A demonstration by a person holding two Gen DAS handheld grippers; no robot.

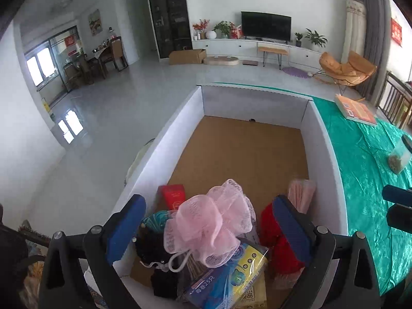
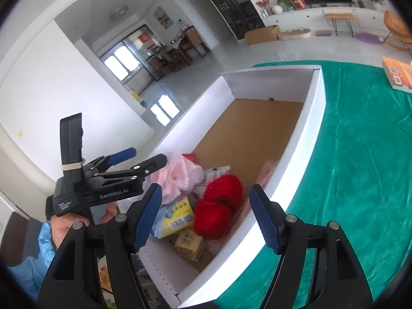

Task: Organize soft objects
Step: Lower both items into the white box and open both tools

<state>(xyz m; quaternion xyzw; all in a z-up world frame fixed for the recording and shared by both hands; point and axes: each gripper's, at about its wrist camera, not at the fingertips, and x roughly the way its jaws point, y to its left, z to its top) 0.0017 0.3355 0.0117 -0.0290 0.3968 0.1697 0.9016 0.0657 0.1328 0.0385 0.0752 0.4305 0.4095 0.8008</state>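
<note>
A white box with a brown cardboard floor sits on the green tablecloth. At its near end lie a pink mesh bath pouf, red yarn balls, a blue-yellow plastic packet, a small red box, a pink folded item and dark cloth. My left gripper is open above the pouf, apart from it. In the right wrist view, my right gripper is open and empty over the box's near end, above the red yarn and the pouf. The left gripper shows at the left.
An orange book and a clear jar lie on the tablecloth to the right. The box's far half shows bare cardboard floor. Beyond the table are grey floor, a TV cabinet and an orange chair.
</note>
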